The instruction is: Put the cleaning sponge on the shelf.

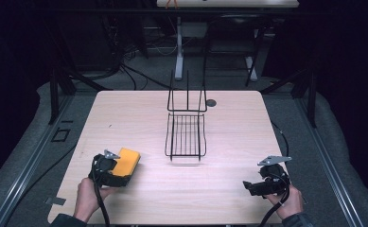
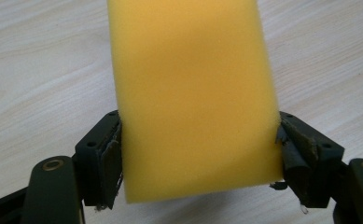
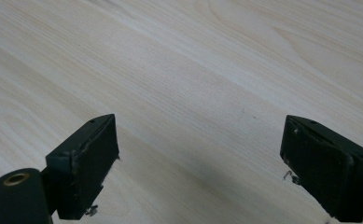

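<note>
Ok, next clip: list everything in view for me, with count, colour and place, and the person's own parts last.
sponge: one, yellow, near left part of the table, clamped between the left gripper's jaws
wire rack: one, black, middle of the table, its back part standing upright on the far side
table: one, light wood, centre of the high view
round hole: one, dark, in the tabletop just right of the rack's upright part
left gripper: one, black, near left, shut on the sponge
right gripper: one, black, near right, jaws wide apart over bare wood
hands: two, at the near edge, left hand and right hand, each holding a gripper
</note>
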`<control>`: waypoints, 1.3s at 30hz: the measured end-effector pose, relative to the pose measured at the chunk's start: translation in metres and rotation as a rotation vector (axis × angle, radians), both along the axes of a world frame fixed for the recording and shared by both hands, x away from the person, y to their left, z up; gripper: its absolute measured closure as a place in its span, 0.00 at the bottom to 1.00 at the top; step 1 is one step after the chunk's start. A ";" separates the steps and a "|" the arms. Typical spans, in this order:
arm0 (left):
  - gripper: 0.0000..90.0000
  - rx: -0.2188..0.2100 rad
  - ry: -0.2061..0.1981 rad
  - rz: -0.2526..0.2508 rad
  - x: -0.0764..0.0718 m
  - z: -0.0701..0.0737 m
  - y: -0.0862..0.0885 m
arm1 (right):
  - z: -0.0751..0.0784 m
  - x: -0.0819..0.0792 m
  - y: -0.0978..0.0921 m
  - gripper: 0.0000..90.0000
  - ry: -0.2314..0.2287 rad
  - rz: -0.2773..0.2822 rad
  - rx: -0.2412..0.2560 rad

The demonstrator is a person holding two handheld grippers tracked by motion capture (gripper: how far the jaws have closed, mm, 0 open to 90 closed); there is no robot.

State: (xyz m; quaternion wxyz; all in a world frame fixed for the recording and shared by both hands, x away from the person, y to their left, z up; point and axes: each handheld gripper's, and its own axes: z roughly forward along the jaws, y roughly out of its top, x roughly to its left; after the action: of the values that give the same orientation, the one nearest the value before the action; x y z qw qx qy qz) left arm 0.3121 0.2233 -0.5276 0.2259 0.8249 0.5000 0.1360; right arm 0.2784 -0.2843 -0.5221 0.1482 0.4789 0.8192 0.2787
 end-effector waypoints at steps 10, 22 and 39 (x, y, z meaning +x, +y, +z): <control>0.28 -0.020 -0.023 -0.009 0.003 0.009 0.002 | -0.002 0.001 0.002 0.12 0.014 0.018 0.002; 0.28 -0.061 -0.050 -0.020 0.010 0.021 -0.001 | -0.004 0.002 0.001 0.12 0.025 0.019 0.008; 0.28 -0.077 -0.106 -0.065 0.028 0.041 -0.018 | -0.003 0.002 0.000 0.12 0.018 0.012 0.003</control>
State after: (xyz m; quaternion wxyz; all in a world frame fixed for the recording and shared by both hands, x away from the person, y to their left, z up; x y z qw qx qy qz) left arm 0.3403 0.2057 -0.4866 0.2880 0.8230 0.4651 0.1530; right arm 0.2804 -0.2838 -0.5253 0.1383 0.4768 0.8229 0.2763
